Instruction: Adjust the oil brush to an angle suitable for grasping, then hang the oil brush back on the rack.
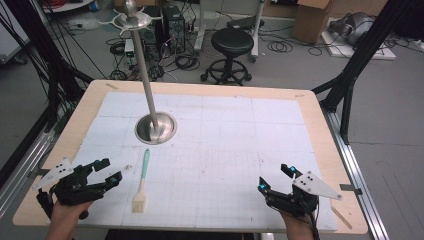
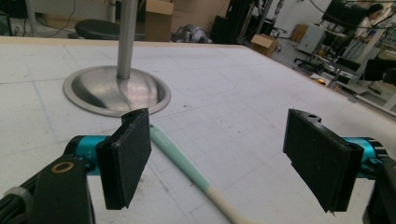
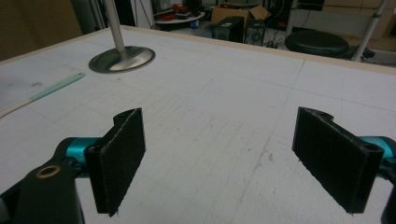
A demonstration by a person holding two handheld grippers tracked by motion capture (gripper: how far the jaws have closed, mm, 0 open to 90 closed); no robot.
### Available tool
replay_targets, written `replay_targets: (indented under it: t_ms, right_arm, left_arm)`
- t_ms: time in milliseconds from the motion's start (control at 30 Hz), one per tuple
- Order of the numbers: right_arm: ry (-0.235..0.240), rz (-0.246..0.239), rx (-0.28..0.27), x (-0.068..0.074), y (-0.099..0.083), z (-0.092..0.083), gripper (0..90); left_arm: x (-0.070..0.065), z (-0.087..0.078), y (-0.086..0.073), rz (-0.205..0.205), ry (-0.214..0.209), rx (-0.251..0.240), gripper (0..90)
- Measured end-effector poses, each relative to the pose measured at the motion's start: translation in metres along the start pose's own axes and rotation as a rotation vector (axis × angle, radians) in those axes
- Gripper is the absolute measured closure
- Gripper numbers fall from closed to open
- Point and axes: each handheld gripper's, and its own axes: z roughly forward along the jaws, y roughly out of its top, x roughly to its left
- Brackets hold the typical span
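Left gripper (image 1: 104,174): jaws spread, empty. Right gripper (image 1: 275,179): jaws spread, empty. Pastry brush (image 1: 142,181): at left gripper's 2 o'clock, flat; likely light, stiff mint handle, soft bristles; best gripped mid-handle. Steel stand (image 1: 156,128): at brush's 12 o'clock, probably heavy-based. Gridded white mat (image 1: 240,145); wooden table (image 1: 80,115); black stool (image 1: 232,42), cables behind

Brush (image 1: 142,183): mint-green handle, pale bristles, flat on mat, lower left of frame, just below metal stand (image 1: 155,127) base.
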Motion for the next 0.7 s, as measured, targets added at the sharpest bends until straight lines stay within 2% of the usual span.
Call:
replay_targets:
  t_ms: [200,367,567,700]
  right_arm:
    - [-0.016,0.006,-0.002,-0.0012,-0.0001,-0.0011,16.5]
    - [-0.009,0.008,0.005,-0.0025,-0.0017,-0.0002,16.5]
    - [-0.014,0.015,0.003,-0.0023,-0.0021,-0.0008,16.5]
    - [-0.015,0.014,0.006,-0.0029,-0.0022,-0.0014,16.5]
  left_arm:
    - [0.0034,-0.0058,0.0003,-0.016,0.028,-0.009,24.1]
    - [0.0038,-0.0062,-0.0002,-0.019,0.04,-0.005,24.5]
    - [0.0023,-0.0043,-0.0006,-0.015,0.054,0.002,24.8]
    - [-0.0032,-0.0027,0.0006,0.008,0.072,0.0,25.0]
